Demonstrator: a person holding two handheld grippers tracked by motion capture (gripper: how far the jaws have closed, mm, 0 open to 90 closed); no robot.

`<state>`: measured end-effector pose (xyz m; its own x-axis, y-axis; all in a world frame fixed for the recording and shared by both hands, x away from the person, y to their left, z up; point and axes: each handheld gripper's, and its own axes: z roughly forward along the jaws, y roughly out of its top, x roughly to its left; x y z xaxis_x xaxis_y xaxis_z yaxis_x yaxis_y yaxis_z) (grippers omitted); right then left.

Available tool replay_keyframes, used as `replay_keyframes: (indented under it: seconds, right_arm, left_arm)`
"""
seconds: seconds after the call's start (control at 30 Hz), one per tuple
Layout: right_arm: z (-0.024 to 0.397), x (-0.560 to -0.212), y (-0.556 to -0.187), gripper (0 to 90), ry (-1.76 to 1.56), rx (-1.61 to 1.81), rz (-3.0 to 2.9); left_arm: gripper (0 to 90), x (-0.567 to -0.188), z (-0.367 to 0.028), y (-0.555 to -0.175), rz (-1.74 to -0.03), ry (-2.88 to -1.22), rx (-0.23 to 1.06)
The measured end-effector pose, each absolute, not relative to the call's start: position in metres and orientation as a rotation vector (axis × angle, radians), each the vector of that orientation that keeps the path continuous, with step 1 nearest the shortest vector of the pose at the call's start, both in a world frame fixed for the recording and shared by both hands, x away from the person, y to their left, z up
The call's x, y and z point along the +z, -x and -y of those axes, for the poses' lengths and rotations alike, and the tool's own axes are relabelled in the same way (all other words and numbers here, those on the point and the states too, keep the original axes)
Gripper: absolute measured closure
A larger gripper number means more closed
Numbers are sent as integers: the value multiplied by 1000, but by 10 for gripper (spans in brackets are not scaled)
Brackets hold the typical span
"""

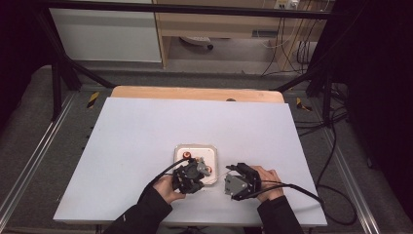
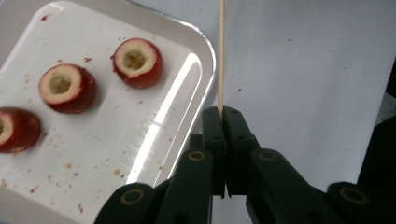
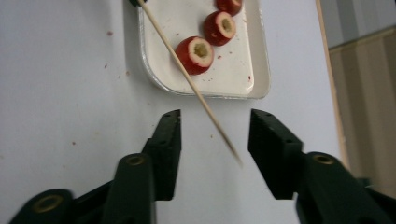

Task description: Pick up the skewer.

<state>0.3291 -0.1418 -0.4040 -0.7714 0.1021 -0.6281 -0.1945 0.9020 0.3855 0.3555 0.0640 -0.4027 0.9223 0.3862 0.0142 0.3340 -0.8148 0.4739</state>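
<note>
Three cored red fruit pieces with pale hollow centres lie on one white rounded-corner metal tray (image 2: 196, 60): in the left gripper view one fruit piece (image 2: 138, 62) sits at upper centre-left, a second (image 2: 67, 87) to its lower left, and a third (image 2: 17, 129) is cut by the left edge of the frame. In the right gripper view the same three run in a row toward the top edge, the nearest (image 3: 195, 54) lowest.

One thin wooden skewer (image 2: 221, 51) rises straight up the middle of the left gripper view, just to the right of the tray's rim. The left gripper (image 2: 220, 114) has its two black jaws pressed together on the skewer's lower end. In the right gripper view the skewer slants from the upper left down to the centre, its blurred tip between the jaws of the right gripper (image 3: 215, 128), which stand apart and do not touch it.

Two hands in black sleeves enter the high view from the bottom edge. There the left gripper (image 1: 191, 171) overlaps the tray's lower edge at centre, and the right gripper (image 1: 233, 181) lies just to its right, over the white tabletop (image 1: 136, 131), aimed leftward.
</note>
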Motion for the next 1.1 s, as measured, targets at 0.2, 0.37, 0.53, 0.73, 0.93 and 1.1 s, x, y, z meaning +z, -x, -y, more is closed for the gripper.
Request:
replay_keyframes:
  seconds: [0.2,0.37,0.53,0.73,0.93,1.1]
  right_arm:
    - [162,-402,-340,347,-328,761,-2435]
    - [176,-408,-346,265,-566,862,-2457]
    - [182,-414,-351,207,-775,908,-2510]
    - [179,-418,-352,138,-909,940,-2529]
    - [176,-415,-356,86,-961,1012,-2513]
    - [166,-409,-361,81,-995,1049,-2521]
  left_arm:
    - [886,-403,-87,-353,-574,-2540,172]
    - [885,-403,-108,-349,-624,-2460,212]
    - [885,-406,-127,-346,-672,-2371,244]
    - [884,-411,-147,-342,-734,-2265,270]
    - [884,-418,-167,-335,-773,-2182,283]
    - [884,-423,-179,-333,-798,-2143,284]
